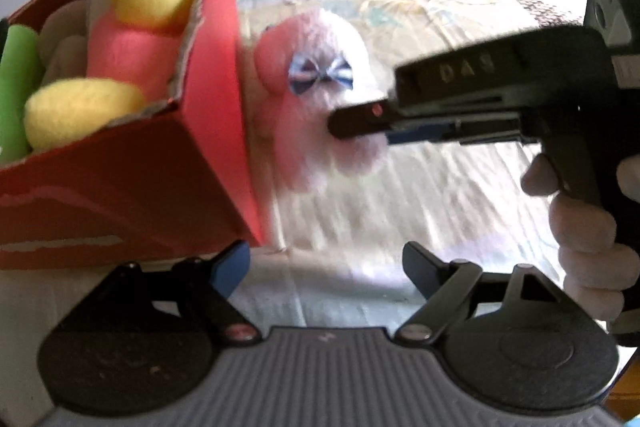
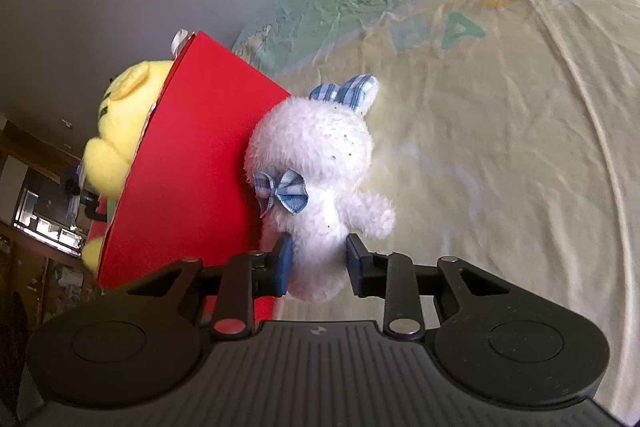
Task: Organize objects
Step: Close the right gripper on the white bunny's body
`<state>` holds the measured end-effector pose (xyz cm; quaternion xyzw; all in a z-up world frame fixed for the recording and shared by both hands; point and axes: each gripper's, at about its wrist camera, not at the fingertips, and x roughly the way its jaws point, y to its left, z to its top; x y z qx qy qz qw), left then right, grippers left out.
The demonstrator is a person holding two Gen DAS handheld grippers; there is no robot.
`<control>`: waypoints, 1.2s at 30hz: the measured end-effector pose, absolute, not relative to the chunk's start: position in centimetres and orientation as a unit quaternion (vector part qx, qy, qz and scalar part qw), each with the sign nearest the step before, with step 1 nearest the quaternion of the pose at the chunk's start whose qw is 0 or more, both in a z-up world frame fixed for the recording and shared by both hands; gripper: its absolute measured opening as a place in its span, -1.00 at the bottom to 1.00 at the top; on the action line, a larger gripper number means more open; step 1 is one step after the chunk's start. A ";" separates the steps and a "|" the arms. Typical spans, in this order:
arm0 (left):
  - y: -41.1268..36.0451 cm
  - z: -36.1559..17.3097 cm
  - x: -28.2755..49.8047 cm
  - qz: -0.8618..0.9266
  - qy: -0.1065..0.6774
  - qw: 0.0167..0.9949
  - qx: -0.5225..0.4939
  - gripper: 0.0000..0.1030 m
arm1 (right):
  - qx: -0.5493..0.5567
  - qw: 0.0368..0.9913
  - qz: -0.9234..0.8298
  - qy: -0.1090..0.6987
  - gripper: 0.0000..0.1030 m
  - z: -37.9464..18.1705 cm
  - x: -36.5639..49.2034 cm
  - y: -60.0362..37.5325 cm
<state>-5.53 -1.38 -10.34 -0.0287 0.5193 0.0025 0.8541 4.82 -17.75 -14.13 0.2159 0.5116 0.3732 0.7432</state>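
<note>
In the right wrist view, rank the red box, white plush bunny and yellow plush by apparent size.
1. red box
2. white plush bunny, shut in the right gripper
3. yellow plush, partly hidden behind the box, so its rank is unsure.

A ribbed dark grey housing is seen along the bottom of both wrist views, flanked by two round black discs. Black linkage bars, pinned with silver and reddish round fasteners, lead to the left gripper (image 1: 325,269) and right gripper (image 2: 319,261), whose fingers (image 2: 285,263) are faced with blue pads. At right in the left view, raised letters "DAS" are shown on the black body.
</note>
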 end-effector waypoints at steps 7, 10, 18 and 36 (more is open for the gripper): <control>-3.5 -9.2 -6.4 -0.033 0.510 0.859 -0.019 0.65 | 0.209 0.740 0.366 0.524 -0.41 -14.0 2.4 -21.1; -4.0 -9.4 -6.2 -0.046 0.509 0.860 -0.020 0.65 | 0.206 0.738 0.362 0.531 -0.40 -14.1 1.5 -22.1; -4.9 -9.4 -6.5 -0.074 0.495 0.866 -0.011 0.69 | 0.223 0.730 0.353 0.542 -0.30 -14.1 0.1 -24.7; -4.6 -10.6 -0.8 -0.034 0.518 0.854 -0.027 0.63 | 0.295 0.712 0.375 0.516 -0.18 -15.2 5.6 -23.9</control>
